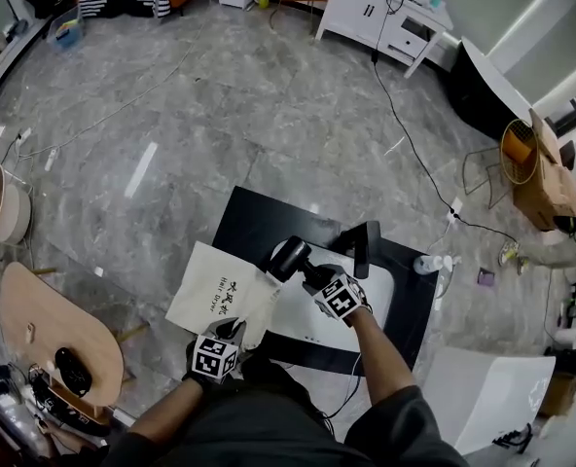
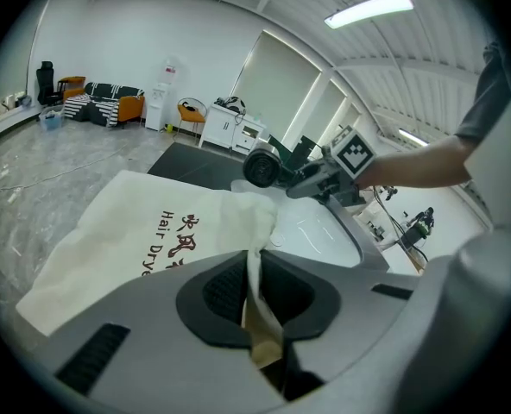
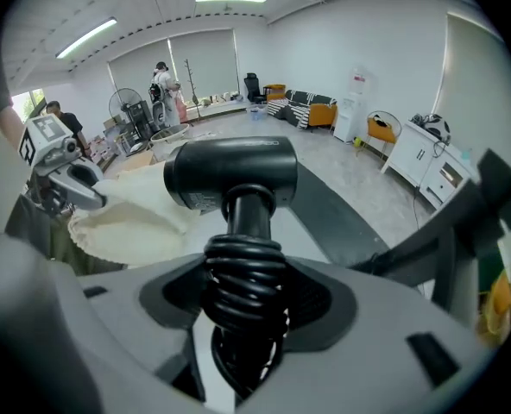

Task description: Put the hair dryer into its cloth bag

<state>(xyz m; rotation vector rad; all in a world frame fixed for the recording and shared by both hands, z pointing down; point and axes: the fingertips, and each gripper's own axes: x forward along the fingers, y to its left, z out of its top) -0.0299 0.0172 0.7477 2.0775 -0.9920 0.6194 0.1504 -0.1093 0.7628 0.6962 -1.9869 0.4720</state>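
The left gripper (image 1: 232, 339) pinches the cloth bag (image 1: 210, 295) by its rim to open its mouth for the hair dryer (image 1: 290, 257) clamped in the right gripper (image 1: 317, 280).

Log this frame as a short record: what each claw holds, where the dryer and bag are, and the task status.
left claw: shut on the edge of the cloth bag, at its mouth
right claw: shut on the handle of the hair dryer, over the wound cord
bag: spread out, printed side up, partly over the black table
dryer: held above the table, barrel close to the bag's mouth
task status: dryer not yet in the bag
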